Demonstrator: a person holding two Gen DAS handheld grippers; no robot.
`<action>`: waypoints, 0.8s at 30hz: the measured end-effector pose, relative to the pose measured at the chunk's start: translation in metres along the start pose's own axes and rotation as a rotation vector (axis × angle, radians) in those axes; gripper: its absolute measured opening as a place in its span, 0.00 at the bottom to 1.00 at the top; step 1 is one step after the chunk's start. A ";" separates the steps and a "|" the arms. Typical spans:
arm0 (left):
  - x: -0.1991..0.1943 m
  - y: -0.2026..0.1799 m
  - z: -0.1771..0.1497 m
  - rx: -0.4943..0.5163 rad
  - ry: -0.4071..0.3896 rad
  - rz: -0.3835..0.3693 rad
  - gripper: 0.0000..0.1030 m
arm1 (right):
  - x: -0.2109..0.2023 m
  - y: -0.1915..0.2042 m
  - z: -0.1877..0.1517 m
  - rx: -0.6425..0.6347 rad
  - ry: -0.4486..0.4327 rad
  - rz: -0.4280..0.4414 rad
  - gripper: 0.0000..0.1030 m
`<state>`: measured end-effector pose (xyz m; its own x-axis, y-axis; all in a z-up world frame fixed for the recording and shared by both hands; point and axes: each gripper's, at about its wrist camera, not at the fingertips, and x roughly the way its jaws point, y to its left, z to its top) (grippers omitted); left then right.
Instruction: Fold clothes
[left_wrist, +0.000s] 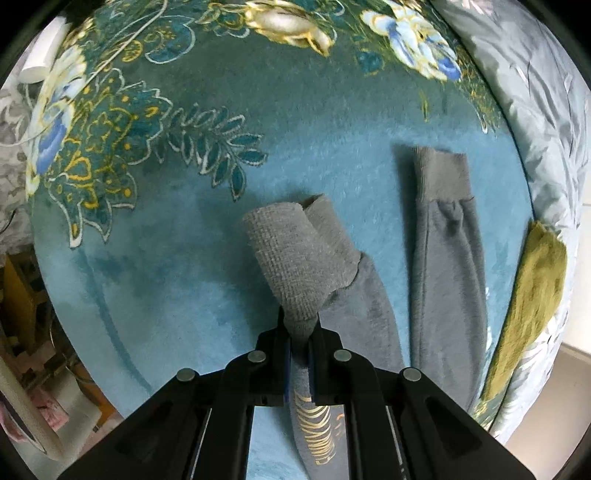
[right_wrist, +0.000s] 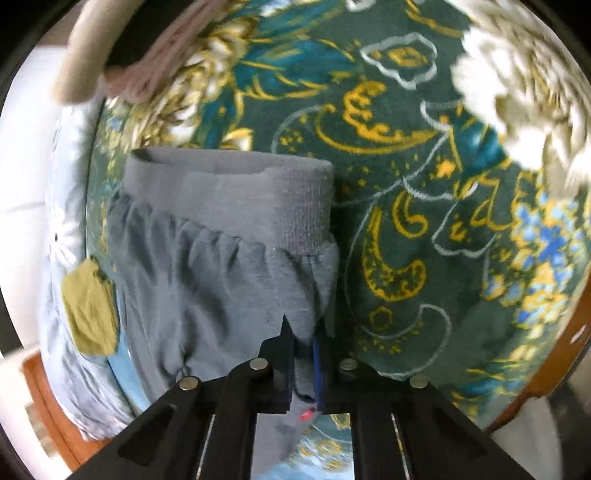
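The grey fleece sweatpants (left_wrist: 447, 258) lie on the teal floral plush blanket (left_wrist: 184, 240) covering the bed. My left gripper (left_wrist: 298, 347) has its fingers clamped on the ribbed cuff of one leg, lifting it off the blanket, while the other leg lies flat just beside it. My right gripper (right_wrist: 303, 343) pinches the fabric just below the ribbed waistband. An olive-green fuzzy cloth (left_wrist: 528, 310) sits at the blanket's edge.

A floral teal blanket (left_wrist: 166, 236) adjoins a grey quilt (left_wrist: 546, 122).
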<state>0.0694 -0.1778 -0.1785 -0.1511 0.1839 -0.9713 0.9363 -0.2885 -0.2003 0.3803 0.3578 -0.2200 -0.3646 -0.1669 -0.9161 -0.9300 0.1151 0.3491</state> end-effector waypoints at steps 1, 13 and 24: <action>-0.003 0.004 -0.001 -0.004 -0.001 0.009 0.06 | -0.008 0.000 -0.001 -0.008 -0.008 -0.001 0.07; -0.021 -0.017 0.019 -0.154 0.081 0.089 0.07 | -0.072 0.090 -0.008 -0.125 -0.020 0.062 0.07; 0.032 -0.154 0.068 -0.127 0.180 0.198 0.10 | -0.007 0.239 0.041 -0.170 0.050 0.003 0.07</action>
<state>-0.1010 -0.1911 -0.1872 0.0868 0.3029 -0.9491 0.9759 -0.2173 0.0199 0.1630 0.4267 -0.1384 -0.3655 -0.2161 -0.9054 -0.9218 -0.0511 0.3843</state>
